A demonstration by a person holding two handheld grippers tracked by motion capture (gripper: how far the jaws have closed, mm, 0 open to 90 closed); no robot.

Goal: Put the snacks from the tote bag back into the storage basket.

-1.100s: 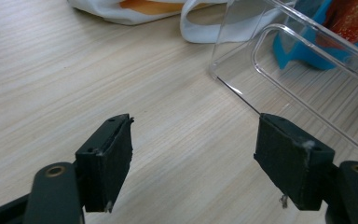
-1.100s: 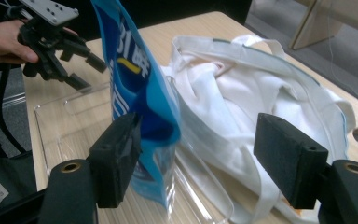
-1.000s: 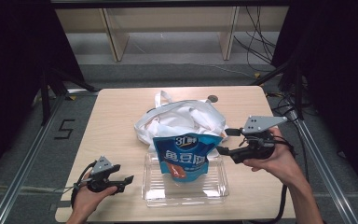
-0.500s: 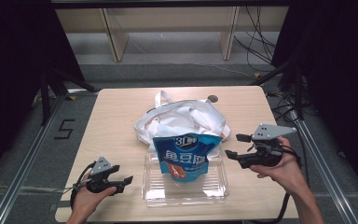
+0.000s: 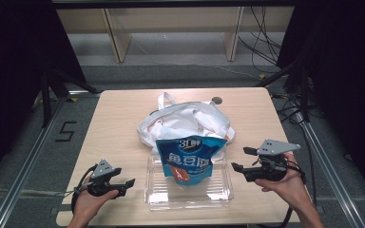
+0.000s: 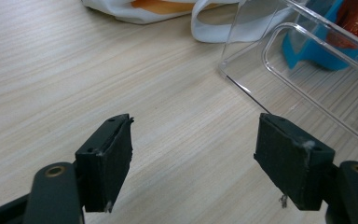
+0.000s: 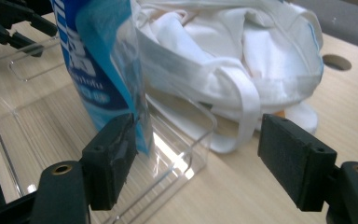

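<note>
A blue snack pouch stands upright in a clear plastic tray near the table's front edge. Behind it lies a crumpled white cloth bag. My left gripper rests low on the table to the left of the tray, open, with nothing between its fingers. My right gripper hovers just right of the tray, open and pointing left at the pouch. In the right gripper view the pouch rises just past the left jaw, and the tray corner and the bag lie beyond.
The light wooden table has a round cable hole at the back. A wooden shelf frame stands on the floor beyond. Dark stands and cables flank the right side. In the left gripper view the tray edge lies ahead on the right.
My right gripper has drawn back from the pouch's top, moving down and to the right, and now sits lower beside the tray. The left gripper has stayed put.
</note>
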